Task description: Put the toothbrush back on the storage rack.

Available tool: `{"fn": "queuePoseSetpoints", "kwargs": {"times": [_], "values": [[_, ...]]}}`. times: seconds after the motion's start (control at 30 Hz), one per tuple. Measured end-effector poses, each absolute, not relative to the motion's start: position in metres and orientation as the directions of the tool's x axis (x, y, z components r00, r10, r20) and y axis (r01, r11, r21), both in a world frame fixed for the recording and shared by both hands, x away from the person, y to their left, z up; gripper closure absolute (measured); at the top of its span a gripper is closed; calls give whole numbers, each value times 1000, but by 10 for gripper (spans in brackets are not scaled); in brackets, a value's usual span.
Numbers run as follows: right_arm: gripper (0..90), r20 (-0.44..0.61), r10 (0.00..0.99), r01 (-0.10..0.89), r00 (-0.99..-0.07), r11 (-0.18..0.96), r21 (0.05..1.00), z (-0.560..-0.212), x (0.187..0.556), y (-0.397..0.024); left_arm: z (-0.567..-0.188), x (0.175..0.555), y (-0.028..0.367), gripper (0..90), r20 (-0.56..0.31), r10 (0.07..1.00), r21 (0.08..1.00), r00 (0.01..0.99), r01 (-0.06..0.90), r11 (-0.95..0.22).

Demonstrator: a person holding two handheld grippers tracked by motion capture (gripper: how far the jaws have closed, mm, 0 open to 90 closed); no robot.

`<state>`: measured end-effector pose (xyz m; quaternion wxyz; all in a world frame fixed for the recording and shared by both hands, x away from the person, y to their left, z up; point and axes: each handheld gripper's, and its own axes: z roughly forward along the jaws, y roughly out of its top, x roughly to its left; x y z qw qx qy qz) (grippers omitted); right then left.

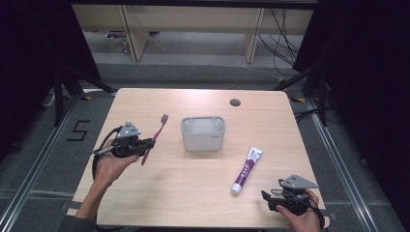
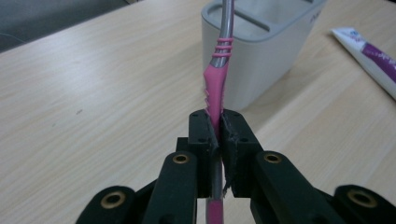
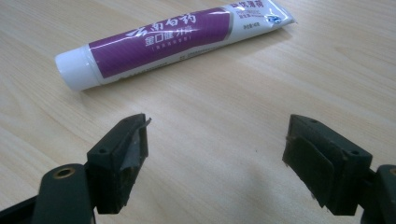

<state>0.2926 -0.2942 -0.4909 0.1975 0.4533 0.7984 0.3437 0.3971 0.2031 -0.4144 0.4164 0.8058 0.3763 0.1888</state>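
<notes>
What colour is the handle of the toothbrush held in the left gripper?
Pink, with a silver-grey neck; the toothbrush shows best in the left gripper view.

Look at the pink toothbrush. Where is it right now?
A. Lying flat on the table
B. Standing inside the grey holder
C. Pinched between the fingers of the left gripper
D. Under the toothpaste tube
C: the left gripper has its fingers closed on the pink toothbrush handle, holding it up off the table, beside the grey holder, not in it.
</notes>
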Motion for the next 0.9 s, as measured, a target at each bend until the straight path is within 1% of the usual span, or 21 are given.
{"fn": "queuePoseSetpoints", "kwargs": {"times": [0.03,0.07,0.23,0.3,0.37,0.4,0.43,0.47,0.57,0.63,0.7,0.73,0.8,0.83,0.87,0.9], "values": [[223,-7,858,584,-513,355,730,-491,293,-294,-414,397,203,822,-13,767,818,642,448,-361],[223,22,865,606,-502,333,722,-491,291,-293,-413,399,202,822,-26,777,840,628,436,-324],[223,14,860,593,-511,340,730,-492,292,-293,-412,400,200,822,-40,782,846,623,437,-305],[223,30,866,610,-500,328,721,-491,291,-292,-411,401,200,823,-40,790,846,611,442,-299],[223,16,859,598,-512,343,725,-491,293,-294,-410,402,201,822,-35,784,847,620,435,-306],[223,18,859,597,-512,341,726,-491,293,-294,-409,402,199,822,-44,792,852,609,436,-289],[223,16,858,595,-514,343,727,-491,293,-294,-409,404,201,822,-33,783,851,621,428,-304],[223,16,859,597,-512,343,725,-491,293,-294,-408,404,199,822,-47,795,860,604,430,-276],[223,8,857,588,-516,347,730,-492,293,-294,-406,405,197,822,-41,799,863,600,424,-275],[223,-32,849,560,-528,377,738,-491,294,-296,-404,407,195,823,-44,799,867,600,420,-268],[223,-21,857,578,-515,364,730,-491,293,-295,-403,408,192,822,-43,810,866,585,426,-261],[224,-40,847,554,-530,381,740,-492,294,-296,-403,409,191,822,-45,811,869,584,423,-257],[224,-41,846,552,-532,383,741,-492,295,-296,-402,412,189,822,-54,815,875,577,421,-240],[223,2,857,585,-516,350,732,-492,293,-294,-401,413,187,822,-53,815,877,578,418,-239],[224,24,864,604,-504,333,724,-491,291,-293,-401,413,186,823,-54,819,877,572,419,-235],[224,24,864,604,-504,333,724,-491,291,-293,-401,413,186,822,-54,819,877,572,419,-235]]}}
